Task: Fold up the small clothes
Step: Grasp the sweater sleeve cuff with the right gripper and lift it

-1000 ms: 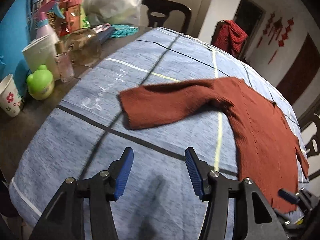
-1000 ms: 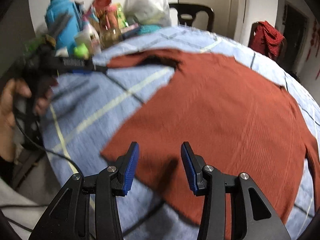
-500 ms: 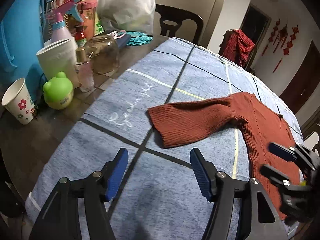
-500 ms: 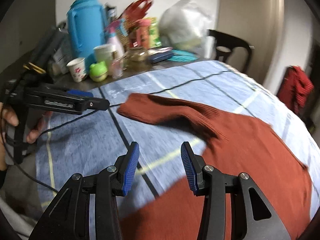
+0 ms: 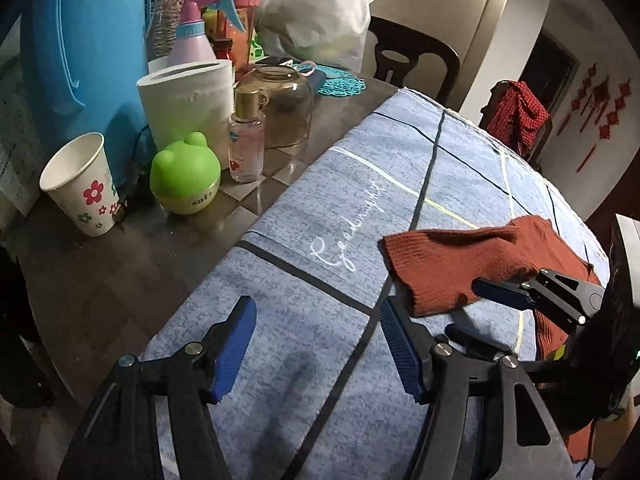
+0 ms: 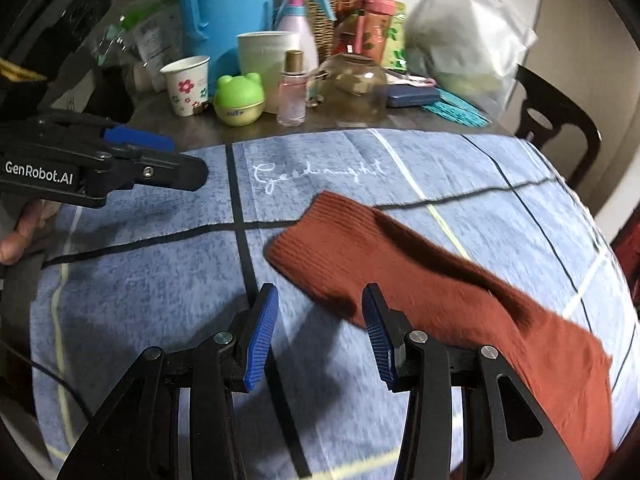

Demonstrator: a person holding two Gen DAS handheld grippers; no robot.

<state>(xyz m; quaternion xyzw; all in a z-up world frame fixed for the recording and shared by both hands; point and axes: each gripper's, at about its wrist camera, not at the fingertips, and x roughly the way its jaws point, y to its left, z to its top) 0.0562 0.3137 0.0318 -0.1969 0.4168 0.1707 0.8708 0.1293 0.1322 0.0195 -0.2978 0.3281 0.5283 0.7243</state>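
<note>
A rust-red knit sweater (image 6: 440, 292) lies flat on a blue checked cloth (image 6: 160, 272). Its left sleeve stretches out toward the cluttered table end, cuff (image 6: 320, 224) nearest; the sleeve also shows in the left wrist view (image 5: 452, 256). My right gripper (image 6: 318, 328) is open and empty, low over the cloth just short of the cuff's near edge. In the left wrist view it (image 5: 476, 308) reaches in from the right with its upper finger over the sleeve. My left gripper (image 5: 316, 348) is open and empty over bare cloth, left of the cuff; it shows in the right wrist view (image 6: 160, 160).
Clutter crowds the far table end: a paper cup (image 5: 80, 184), a green frog jar (image 5: 186, 178), a small pink bottle (image 5: 246, 140), a glass jar (image 5: 286, 106), a paper roll (image 5: 188, 100), a blue jug (image 5: 84, 48), a white bag (image 5: 320, 12). A dark chair (image 5: 412, 60) stands behind.
Both grippers swung left toward the sleeve's cuff end. My right gripper left the sweater's body and now sits at the cuff. Both stayed open.
</note>
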